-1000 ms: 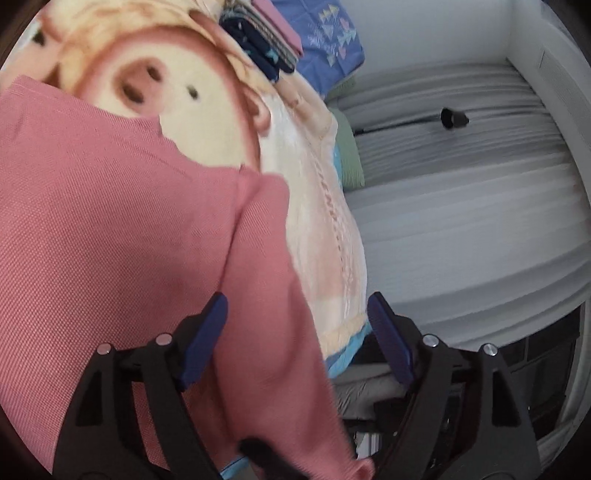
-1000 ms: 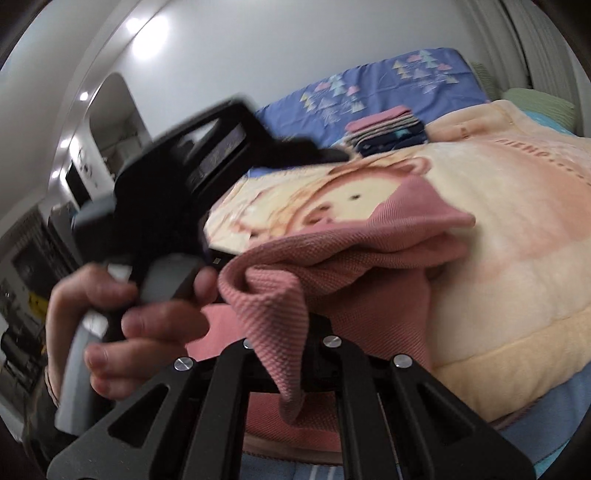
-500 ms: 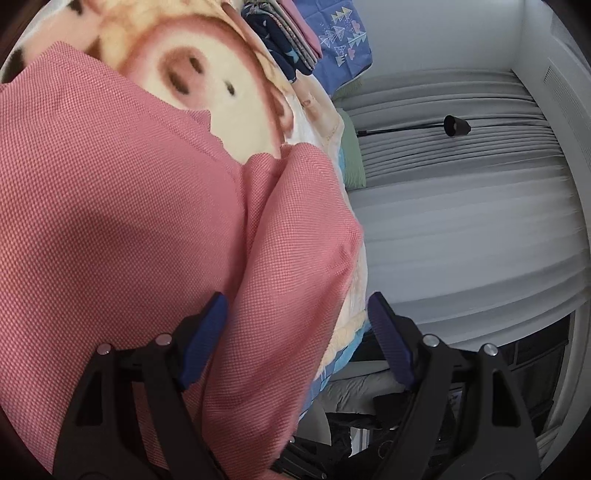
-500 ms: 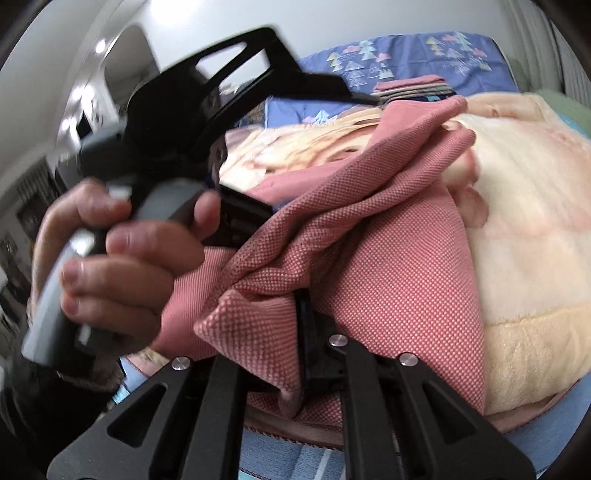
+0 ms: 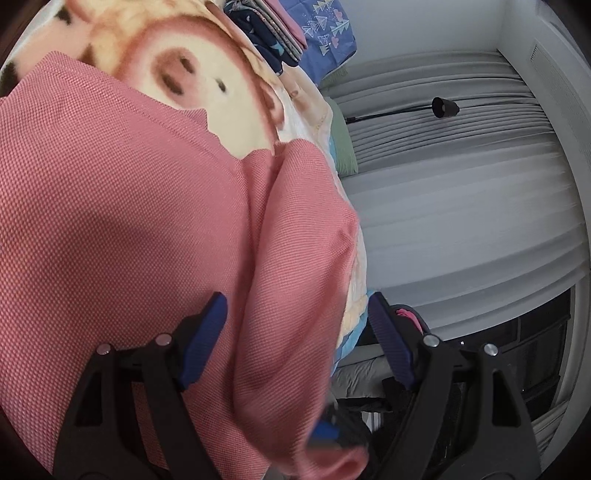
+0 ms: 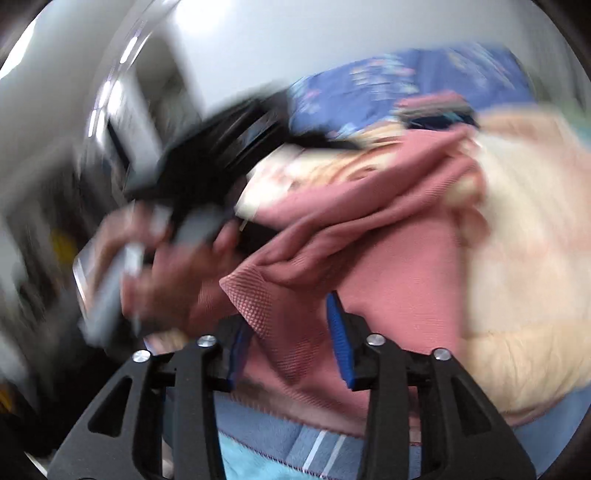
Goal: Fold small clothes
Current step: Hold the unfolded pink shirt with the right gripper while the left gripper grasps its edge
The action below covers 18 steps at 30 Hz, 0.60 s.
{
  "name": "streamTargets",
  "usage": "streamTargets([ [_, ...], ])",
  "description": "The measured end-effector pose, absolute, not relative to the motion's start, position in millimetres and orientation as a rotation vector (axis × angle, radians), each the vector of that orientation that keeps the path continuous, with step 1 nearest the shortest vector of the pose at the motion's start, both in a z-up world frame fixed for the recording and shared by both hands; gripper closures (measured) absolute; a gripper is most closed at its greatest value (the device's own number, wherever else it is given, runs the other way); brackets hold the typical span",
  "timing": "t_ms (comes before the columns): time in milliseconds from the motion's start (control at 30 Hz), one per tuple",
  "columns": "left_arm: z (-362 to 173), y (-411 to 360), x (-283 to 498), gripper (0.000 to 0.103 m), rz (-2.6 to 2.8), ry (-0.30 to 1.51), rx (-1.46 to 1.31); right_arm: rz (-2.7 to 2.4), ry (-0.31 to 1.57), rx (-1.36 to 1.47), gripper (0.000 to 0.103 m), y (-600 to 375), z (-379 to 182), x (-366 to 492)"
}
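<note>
The right tool [image 6: 291, 332] is opening its blue-padded jaws, a corner of the pink waffle-knit garment [image 6: 388, 266] between them but no longer pinched. The left tool [image 5: 295, 332] stands wide open, a folded part of the same garment lying between its jaws, pads clear of it. The garment is spread on a cream fleece blanket with a pig print [image 5: 184, 70] covering the bed. A stack of folded small clothes [image 5: 273, 33] rests farther back on the blanket.

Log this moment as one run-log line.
phase: sleeve fold release | left gripper: open over pink top | right gripper: jaws opening, pink cuff between them | surface: pig blanket
</note>
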<state>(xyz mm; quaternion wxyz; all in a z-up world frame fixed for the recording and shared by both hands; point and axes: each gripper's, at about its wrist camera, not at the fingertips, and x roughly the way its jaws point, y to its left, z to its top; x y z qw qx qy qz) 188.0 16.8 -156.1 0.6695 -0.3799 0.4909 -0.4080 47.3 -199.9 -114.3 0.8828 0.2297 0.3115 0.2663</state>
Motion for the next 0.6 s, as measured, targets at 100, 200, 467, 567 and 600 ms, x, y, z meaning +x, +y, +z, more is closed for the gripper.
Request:
streamTargets([
  [100, -156.0, 15.7, 185.2, 0.023, -0.904, 1.101, -0.854, 0.576, 0.688, 0.73, 0.057, -235.3, -126.5, 73.6],
  [200, -155.3, 14.2, 182.7, 0.023, -0.895, 1.096, -0.838, 0.613, 0.729, 0.782, 0.051, -240.2, -127.7, 92.8],
  [467, -158.8, 22.8, 184.3, 0.023, -0.923, 1.092, -0.905, 0.575, 0.73, 0.639, 0.068, -201.5, -122.4, 76.3],
  [567, -159.0, 29.7, 185.2, 0.023, -0.955, 1.102, -0.936, 0.64, 0.784, 0.538, 0.099, -170.8, -124.1, 80.0],
  [600, -159.0, 33.0, 184.6, 0.023, -0.967, 1.109, -0.936, 0.652, 0.791, 0.491, 0.099, -159.8, -124.1, 79.5],
])
